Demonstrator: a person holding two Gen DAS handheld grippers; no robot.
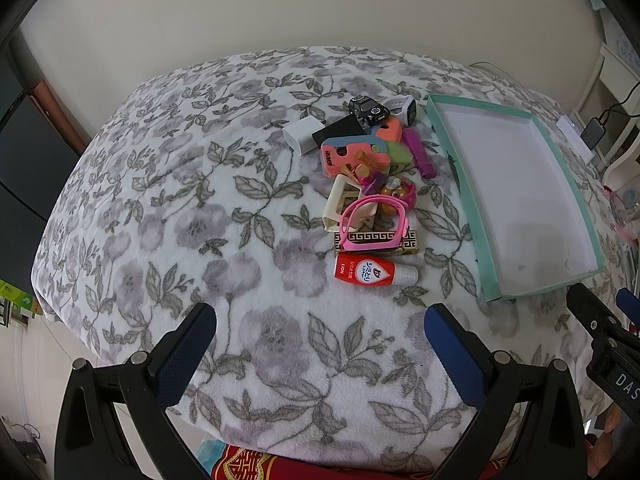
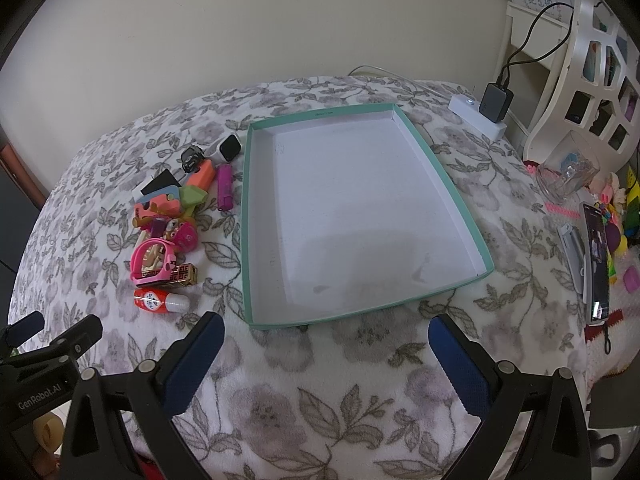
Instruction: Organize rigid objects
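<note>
Ahead, cluttered toy pile [image 1: 368, 184] left of teal tray [image 2: 256, 240], both grippers' fingers [image 1: 188, 356] spread, holding nothing.

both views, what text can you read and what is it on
"LION": red squeeze bottle with a white cap; its Japanese print is too small to read.
"GenRobot.AI": black body of the left claw.
"DAS", cut off: black body of the right claw.
Orange-pink plastic case: lettering blurred.
Teal cardboard tray: rim print too small.

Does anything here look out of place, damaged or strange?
Nothing looks damaged. The small items lie in a jumbled pile on the floral blanket, some overlapping, such as the pink band on the patterned gold box. The teal tray beside them holds nothing, with faint marks on its floor.
</note>
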